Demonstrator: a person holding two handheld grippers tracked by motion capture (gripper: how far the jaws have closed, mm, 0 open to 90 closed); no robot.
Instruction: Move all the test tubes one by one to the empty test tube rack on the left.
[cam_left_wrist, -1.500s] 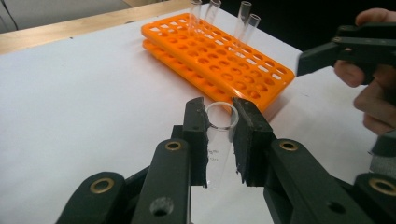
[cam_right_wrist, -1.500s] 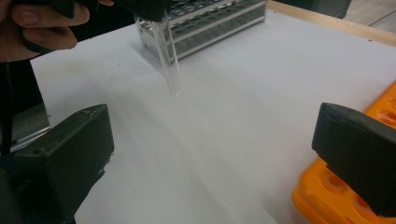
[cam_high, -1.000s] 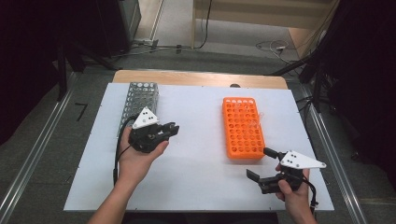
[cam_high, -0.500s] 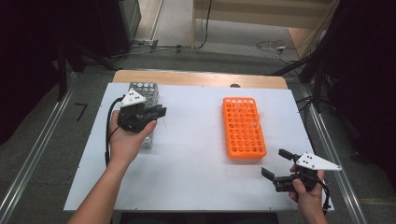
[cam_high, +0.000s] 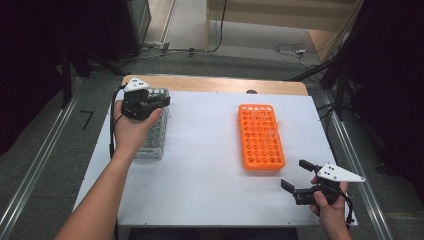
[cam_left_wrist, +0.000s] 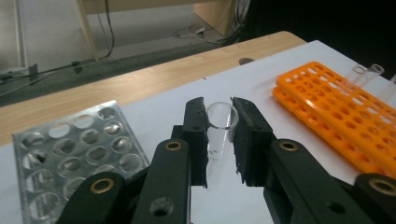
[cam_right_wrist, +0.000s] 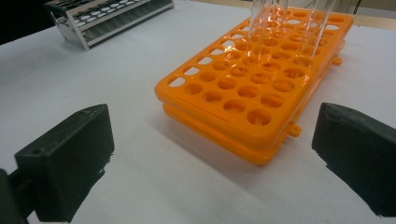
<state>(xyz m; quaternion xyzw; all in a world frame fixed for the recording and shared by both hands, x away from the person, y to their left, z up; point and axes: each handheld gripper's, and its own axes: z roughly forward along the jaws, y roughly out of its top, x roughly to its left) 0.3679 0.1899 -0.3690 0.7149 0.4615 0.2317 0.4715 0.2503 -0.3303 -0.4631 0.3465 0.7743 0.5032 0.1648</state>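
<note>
Standing upright between the jaws of the left gripper (cam_left_wrist: 219, 140), a clear glass test tube (cam_left_wrist: 218, 135) is clamped on both sides, its open rim level with the jaw tips and faint graduation marks showing on its wall. In the high view that left gripper (cam_high: 159, 101) sits over the far end of the metal test tube rack (cam_high: 152, 140), which lies along the left part of the white tabletop (cam_high: 205, 150); the tube itself is too small to make out there. The left gripper view puts the metal rack (cam_left_wrist: 70, 154) below and to the left of the jaws, its round holes looking empty, with the tube held above the tabletop just beside it rather than inside any hole.

Right of centre on the tabletop lies the orange test tube rack (cam_high: 261, 136), long side running away from the person, well apart from the metal one. Several clear tubes (cam_right_wrist: 275, 18) stand upright in its far rows; the near rows are vacant.

Near the front right corner of the tabletop, the right gripper (cam_high: 296, 176) is held in the person's hand with its jaws spread wide and nothing between them. Its own view looks across bare tabletop at the near end of the orange rack (cam_right_wrist: 252, 88).
</note>
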